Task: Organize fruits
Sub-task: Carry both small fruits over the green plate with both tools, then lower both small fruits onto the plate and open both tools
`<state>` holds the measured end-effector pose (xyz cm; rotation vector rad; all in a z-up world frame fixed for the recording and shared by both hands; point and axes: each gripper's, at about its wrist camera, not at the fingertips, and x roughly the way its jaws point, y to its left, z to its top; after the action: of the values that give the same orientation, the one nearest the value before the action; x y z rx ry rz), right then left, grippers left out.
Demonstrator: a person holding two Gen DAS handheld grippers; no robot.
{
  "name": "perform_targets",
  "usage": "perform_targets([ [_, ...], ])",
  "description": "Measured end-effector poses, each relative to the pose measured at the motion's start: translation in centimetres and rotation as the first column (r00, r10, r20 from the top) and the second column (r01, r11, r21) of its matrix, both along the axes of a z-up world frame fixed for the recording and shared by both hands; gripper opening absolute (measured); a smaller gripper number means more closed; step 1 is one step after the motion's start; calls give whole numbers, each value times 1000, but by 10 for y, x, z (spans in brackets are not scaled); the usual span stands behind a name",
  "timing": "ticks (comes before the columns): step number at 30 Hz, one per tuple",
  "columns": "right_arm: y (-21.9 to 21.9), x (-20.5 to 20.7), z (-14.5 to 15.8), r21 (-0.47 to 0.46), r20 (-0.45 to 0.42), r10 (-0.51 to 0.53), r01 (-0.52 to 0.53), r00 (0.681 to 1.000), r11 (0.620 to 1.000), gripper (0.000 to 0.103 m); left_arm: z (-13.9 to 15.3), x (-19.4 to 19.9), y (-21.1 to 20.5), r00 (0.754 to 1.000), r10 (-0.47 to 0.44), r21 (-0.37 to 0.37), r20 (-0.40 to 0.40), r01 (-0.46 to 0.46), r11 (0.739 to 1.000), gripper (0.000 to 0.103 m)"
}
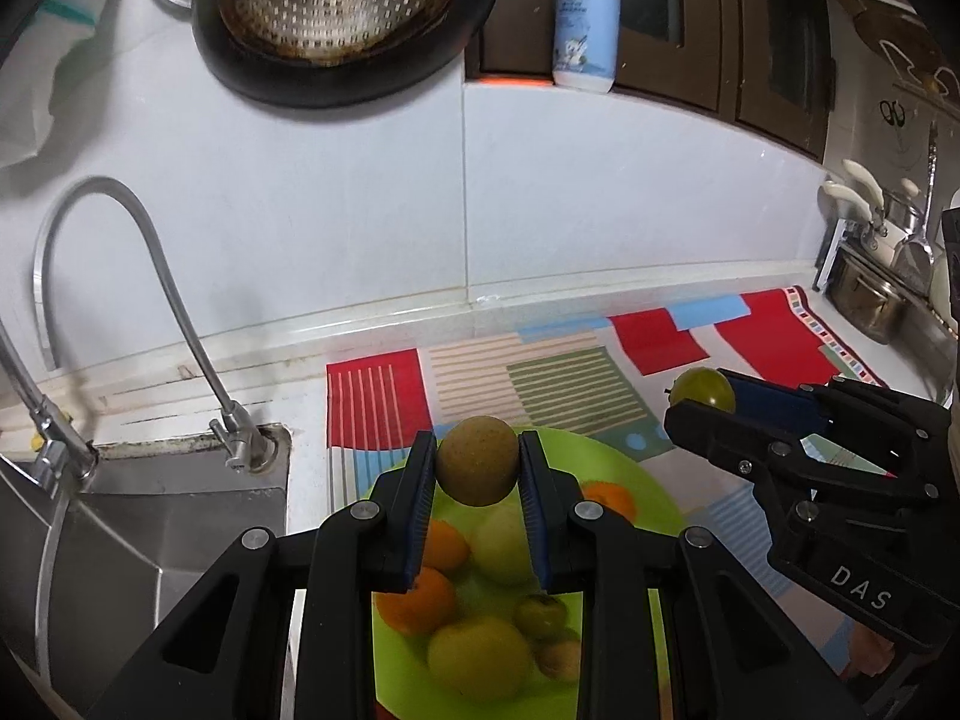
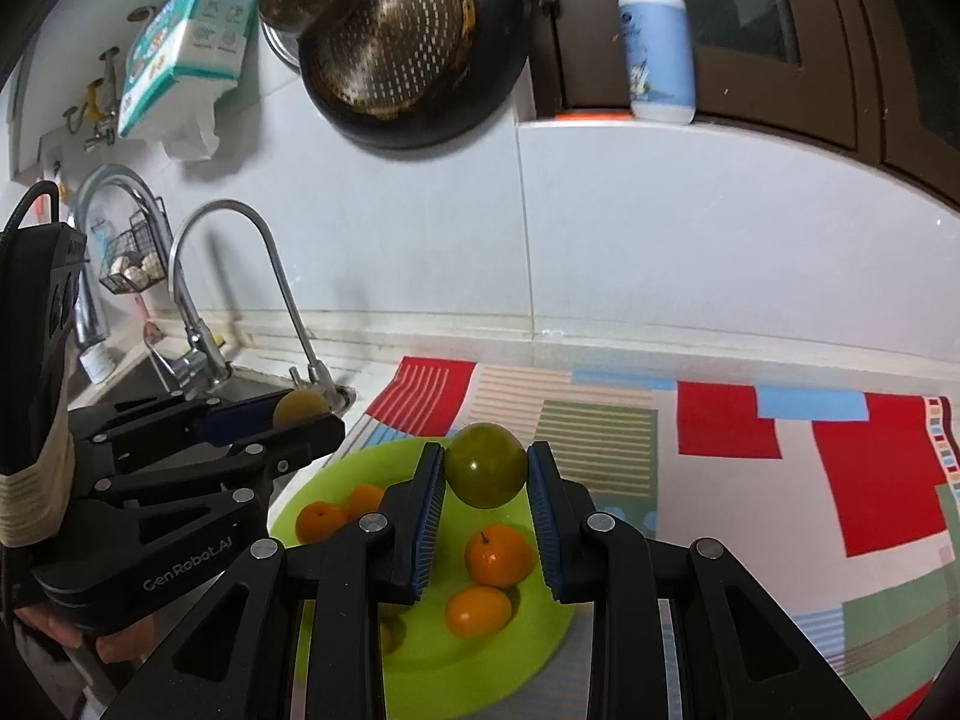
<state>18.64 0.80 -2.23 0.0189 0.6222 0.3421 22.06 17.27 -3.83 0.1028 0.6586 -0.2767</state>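
My left gripper (image 1: 477, 468) is shut on a round brown fruit (image 1: 477, 461) and holds it above the far rim of a lime-green plate (image 1: 606, 462). My right gripper (image 2: 486, 471) is shut on a green fruit (image 2: 485, 465), held above the same plate (image 2: 372, 462). The plate holds several oranges (image 2: 497, 555) and yellow-green fruits (image 1: 480, 657). In the left wrist view the right gripper (image 1: 699, 405) shows at right with the green fruit (image 1: 702, 387). In the right wrist view the left gripper (image 2: 303, 414) shows at left with the brown fruit (image 2: 300, 405).
The plate stands on a patchwork cloth (image 2: 738, 438) on a white counter. A steel sink (image 1: 150, 516) with curved taps (image 1: 156, 276) lies to the left. A black pan with a colander (image 2: 408, 42) hangs on the wall. A lotion bottle (image 1: 587, 24) stands on the ledge. Pots (image 1: 870, 294) stand at far right.
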Motion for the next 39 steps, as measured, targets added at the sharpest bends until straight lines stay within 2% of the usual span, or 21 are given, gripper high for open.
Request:
perform_targets([
  [10, 14, 38, -32, -23, -90, 2, -4, 996, 1000, 29, -34, 41, 3, 996, -43, 6, -81, 43, 999, 27],
  [22, 19, 62, -60, -28, -176, -19, 14, 984, 1000, 29, -61, 65, 1, 981, -98, 16, -169, 102, 995, 27],
  [33, 21, 69, -72, -18, -208, -5, 1, 978, 1000, 29, -68, 70, 2, 975, -99, 3, -198, 102, 995, 28],
  [37, 21, 67, -73, -17, -210, -5, 1, 978, 1000, 29, -64, 67, 2, 977, -97, 5, -189, 100, 995, 38],
  [39, 20, 67, -72, -8, -213, -6, 4, 977, 1000, 34, -60, 63, 3, 979, -92, 11, -180, 96, 995, 39],
])
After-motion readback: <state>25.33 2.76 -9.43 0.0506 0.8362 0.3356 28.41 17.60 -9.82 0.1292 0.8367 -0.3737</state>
